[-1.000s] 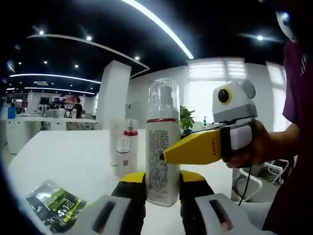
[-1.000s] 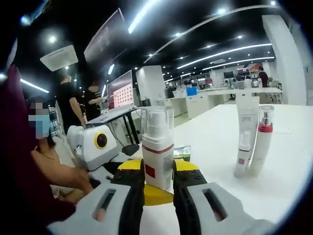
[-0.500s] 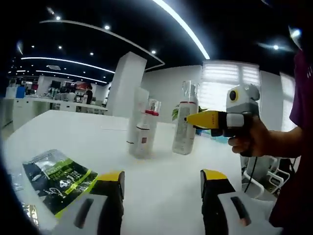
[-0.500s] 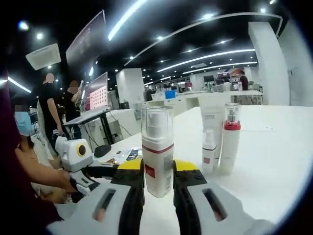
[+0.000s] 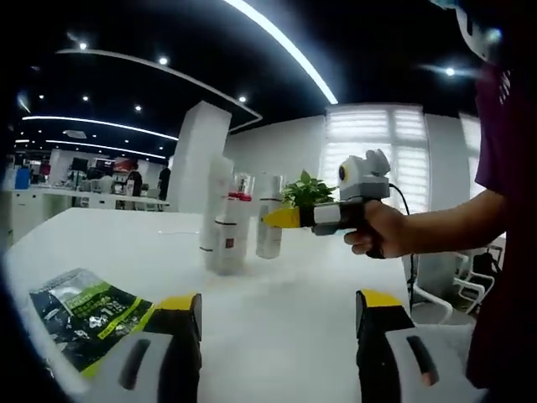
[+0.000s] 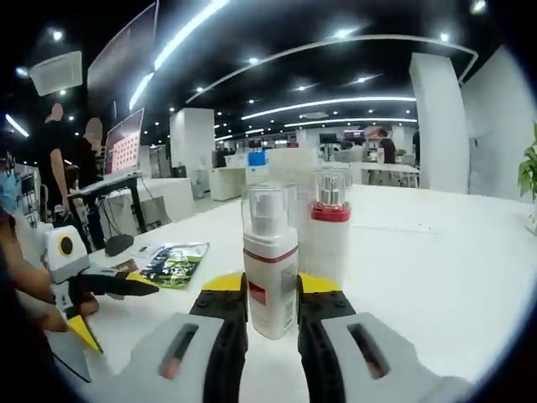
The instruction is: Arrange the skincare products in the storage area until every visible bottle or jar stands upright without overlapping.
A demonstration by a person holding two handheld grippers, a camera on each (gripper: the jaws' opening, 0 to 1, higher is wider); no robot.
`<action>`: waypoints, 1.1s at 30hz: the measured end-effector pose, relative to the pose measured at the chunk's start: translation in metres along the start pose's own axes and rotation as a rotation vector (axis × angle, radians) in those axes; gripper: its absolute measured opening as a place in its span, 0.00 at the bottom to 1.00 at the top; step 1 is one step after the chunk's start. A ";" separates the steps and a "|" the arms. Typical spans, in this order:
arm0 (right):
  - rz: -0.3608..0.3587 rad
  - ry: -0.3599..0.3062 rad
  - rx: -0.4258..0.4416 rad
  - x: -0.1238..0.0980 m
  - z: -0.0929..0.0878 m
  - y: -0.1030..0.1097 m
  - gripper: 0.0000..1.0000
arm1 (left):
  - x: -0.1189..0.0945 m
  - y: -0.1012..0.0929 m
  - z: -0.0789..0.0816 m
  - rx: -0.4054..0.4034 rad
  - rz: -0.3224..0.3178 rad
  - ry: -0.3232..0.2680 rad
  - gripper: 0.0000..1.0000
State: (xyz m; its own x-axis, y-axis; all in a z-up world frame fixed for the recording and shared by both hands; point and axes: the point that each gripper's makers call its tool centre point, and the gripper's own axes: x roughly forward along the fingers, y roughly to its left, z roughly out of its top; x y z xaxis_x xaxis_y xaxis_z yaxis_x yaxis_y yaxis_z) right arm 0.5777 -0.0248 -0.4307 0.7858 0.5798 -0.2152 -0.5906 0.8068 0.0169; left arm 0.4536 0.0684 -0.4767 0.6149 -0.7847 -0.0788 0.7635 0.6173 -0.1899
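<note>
R tongs [image 6: 270, 312] clamp white clear-capped pump bottle [image 6: 269, 262] upright, close before red-collared bottle [image 6: 329, 235] and white tube [image 6: 294, 180]; L tongs [image 5: 277, 336] wide open, empty; risk: nudging neighbours over on worktop [image 6: 436, 269].

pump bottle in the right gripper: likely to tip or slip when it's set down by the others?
The pump bottle is tall and narrow with a clear cap, so probably tippy if nudged high. The right gripper grips it low on a smooth plastic body; it may slip or pivot. The red-collared bottle stands close behind, so contact could topple both.
</note>
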 end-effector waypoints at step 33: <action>0.015 -0.032 -0.086 0.026 -0.031 -0.022 0.21 | -0.002 0.002 0.000 -0.025 -0.001 0.003 0.72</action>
State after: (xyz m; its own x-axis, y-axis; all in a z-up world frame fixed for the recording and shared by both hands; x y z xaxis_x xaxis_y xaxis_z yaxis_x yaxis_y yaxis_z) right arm 0.6057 -0.0303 -0.4667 0.7815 0.5960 -0.1847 -0.6148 0.7860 -0.0647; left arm 0.4539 0.0715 -0.4772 0.6137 -0.7852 -0.0821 0.7585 0.6153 -0.2148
